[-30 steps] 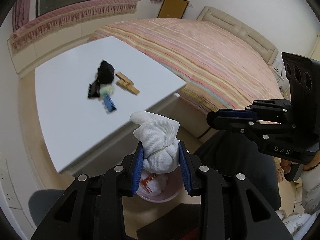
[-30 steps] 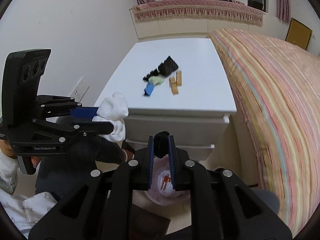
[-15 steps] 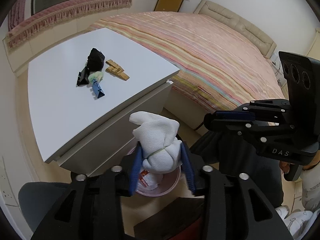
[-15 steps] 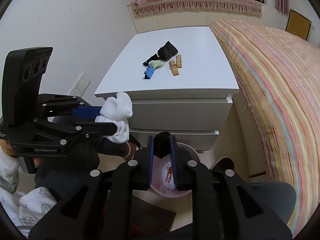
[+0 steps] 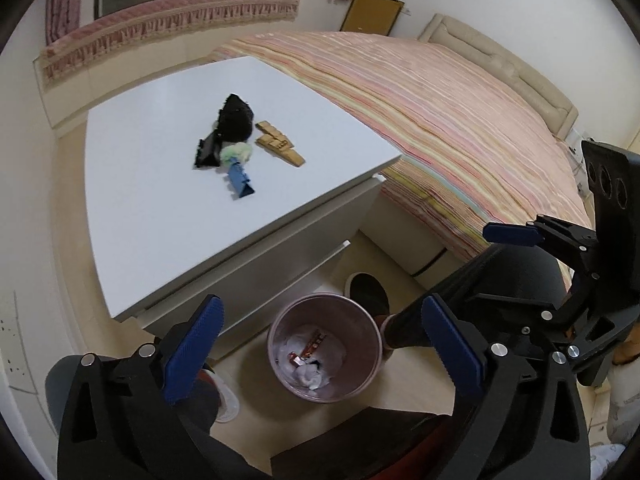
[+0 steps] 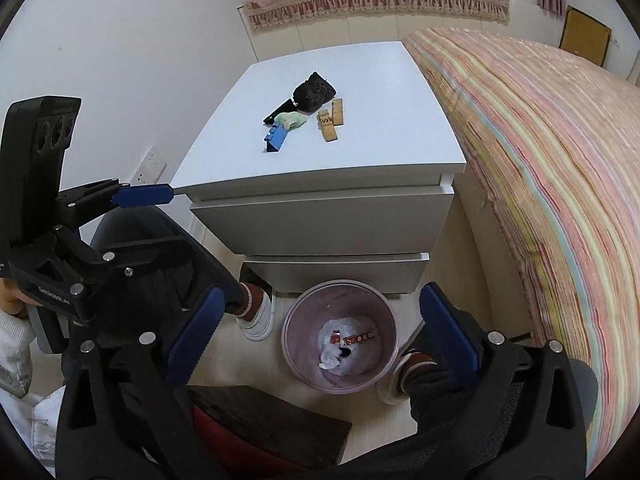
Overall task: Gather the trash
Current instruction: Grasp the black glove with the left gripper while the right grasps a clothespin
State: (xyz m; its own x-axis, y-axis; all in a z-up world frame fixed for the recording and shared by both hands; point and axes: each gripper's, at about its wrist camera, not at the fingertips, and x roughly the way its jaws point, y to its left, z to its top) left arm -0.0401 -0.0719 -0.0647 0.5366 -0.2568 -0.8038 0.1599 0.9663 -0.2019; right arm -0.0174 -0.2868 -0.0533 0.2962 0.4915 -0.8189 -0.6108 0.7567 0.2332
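- Left gripper (image 5: 320, 340) and right gripper (image 6: 320, 328) both hang spread wide, nothing held, over the pink wastebasket (image 5: 362, 316).
- Remaining scraps (image 6: 308, 120) lie on the white dresser (image 6: 360, 160), far side.
- Striped bed (image 6: 540, 140) lies right of it.

Left claw (image 5: 320, 354): black plastic frame, silver screw heads, blue ribbed pads (image 5: 192, 354). Right claw (image 6: 320, 334): same build, blue pads (image 6: 450, 330). White lettering on black housing, three round holes in upright plate. Dark trousers, maroon striped socks, white sleeve.
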